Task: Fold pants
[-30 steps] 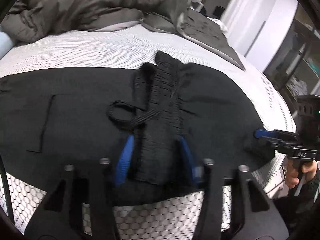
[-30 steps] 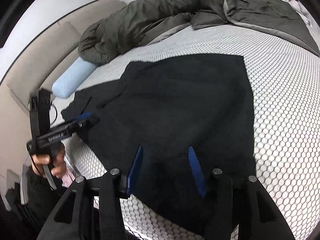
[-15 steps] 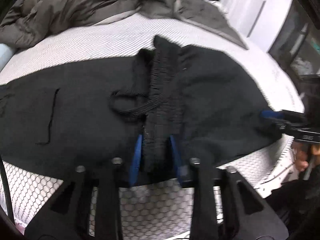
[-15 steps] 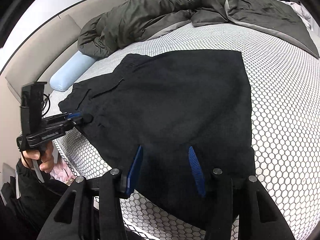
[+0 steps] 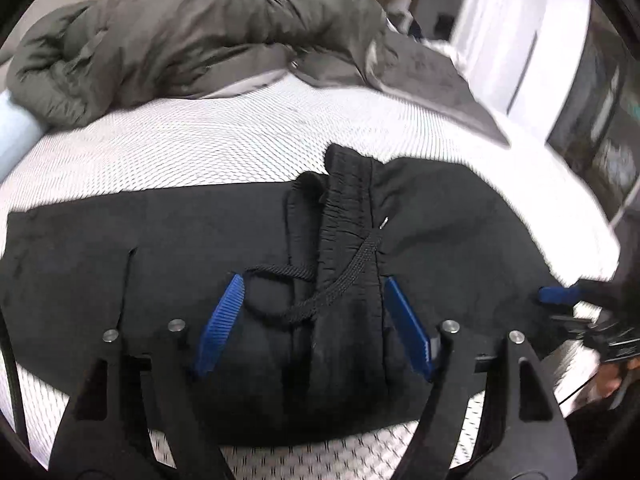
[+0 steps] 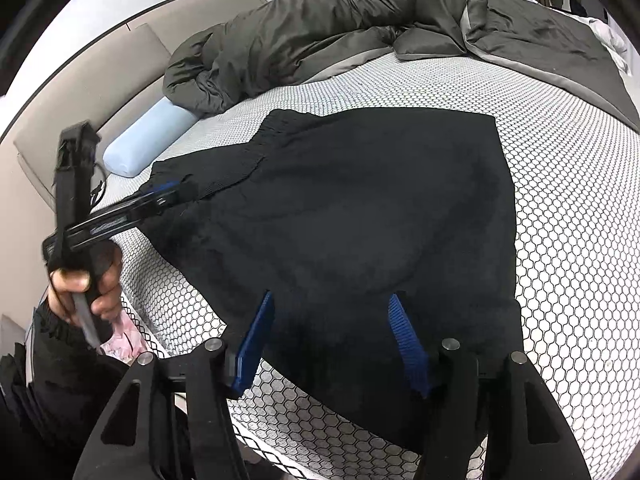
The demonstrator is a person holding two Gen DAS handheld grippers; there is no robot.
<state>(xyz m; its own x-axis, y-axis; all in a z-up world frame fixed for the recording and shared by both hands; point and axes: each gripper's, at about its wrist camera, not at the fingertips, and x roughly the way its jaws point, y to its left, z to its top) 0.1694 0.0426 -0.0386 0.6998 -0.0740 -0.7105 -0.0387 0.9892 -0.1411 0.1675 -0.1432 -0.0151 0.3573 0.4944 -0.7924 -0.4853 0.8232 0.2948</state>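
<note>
Left wrist view, left gripper [image 5: 316, 324] jaws opening, released, black pants [image 5: 440, 232] waistband bunched between them on mattress [image 5: 180, 148], right edge blurred; right wrist view, right gripper [image 6: 334, 344] jaws opening over pants' edge, contact unclear.

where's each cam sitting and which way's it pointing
Left wrist: rides the left tongs, angled down at the black pants waistband between its opening blue pads; right tongs at the right edge.
Right wrist: rides the right tongs, angled down over the pants' edge, jaws opening; left hand shows at left.
Shared: pants, honeycomb mattress, grey duvet.
</note>
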